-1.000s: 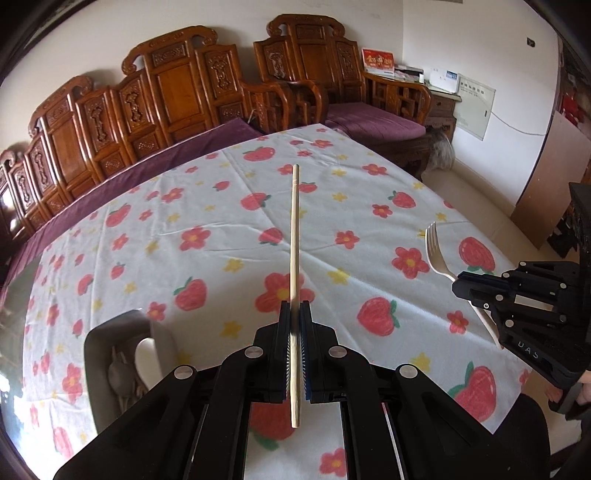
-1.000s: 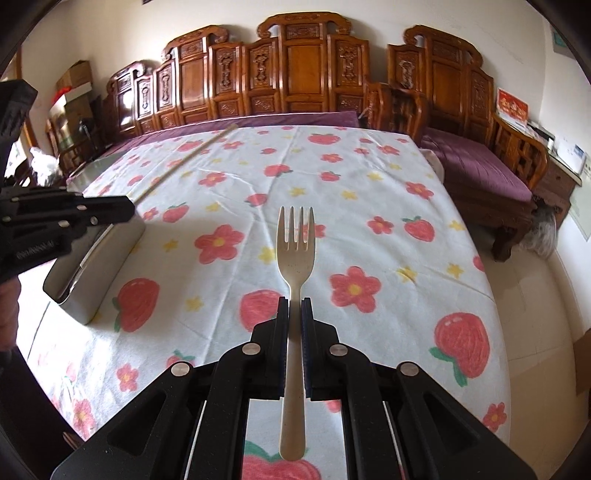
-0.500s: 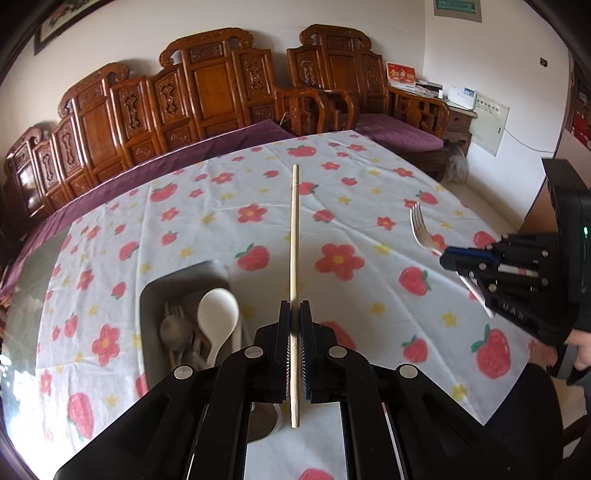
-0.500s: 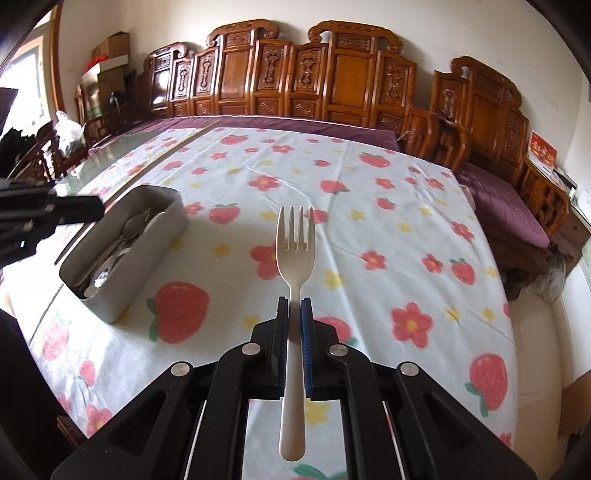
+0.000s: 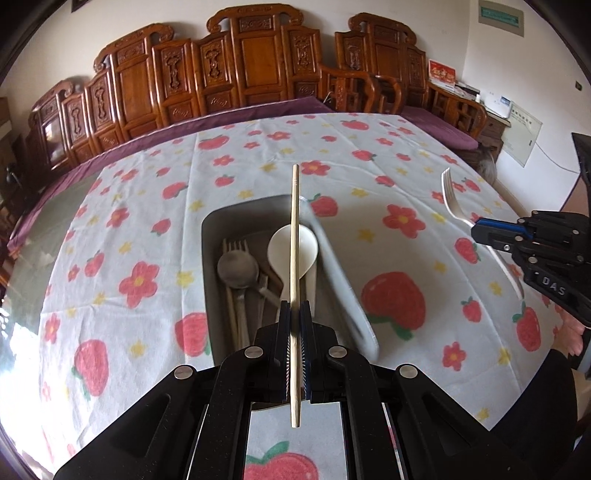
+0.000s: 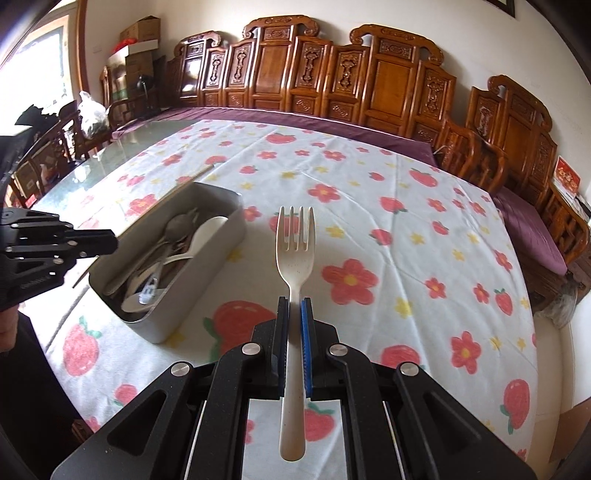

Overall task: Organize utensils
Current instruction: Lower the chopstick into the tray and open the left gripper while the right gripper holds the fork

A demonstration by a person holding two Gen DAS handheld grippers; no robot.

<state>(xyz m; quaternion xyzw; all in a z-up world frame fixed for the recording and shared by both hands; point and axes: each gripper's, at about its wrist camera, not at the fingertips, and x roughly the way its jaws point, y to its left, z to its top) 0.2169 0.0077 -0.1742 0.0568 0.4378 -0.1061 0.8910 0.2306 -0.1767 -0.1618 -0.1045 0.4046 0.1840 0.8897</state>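
Fingers (image 5: pixel 284 325) of your left gripper squeeze a chopstick (image 5: pixel 294 236) over the box (image 5: pixel 221 221); your right gripper (image 6: pixel 294 317) squeezes a fork (image 6: pixel 295 243) beside it. Both still need dropping in.

Legible text: 1 item. The letters "DAS" in pale capitals stand on the black body of the right gripper (image 5: pixel 495 236), seen at 3 o'clock in the left wrist view. A faint line of lettering on the body of the left gripper (image 6: pixel 110 240), at 9 o'clock in the right wrist view, is too small to read. The red card (image 5: pixel 441 75), green wall plaque (image 5: pixel 502 16) and white wall chart (image 5: pixel 522 134) carry print, all illegible.
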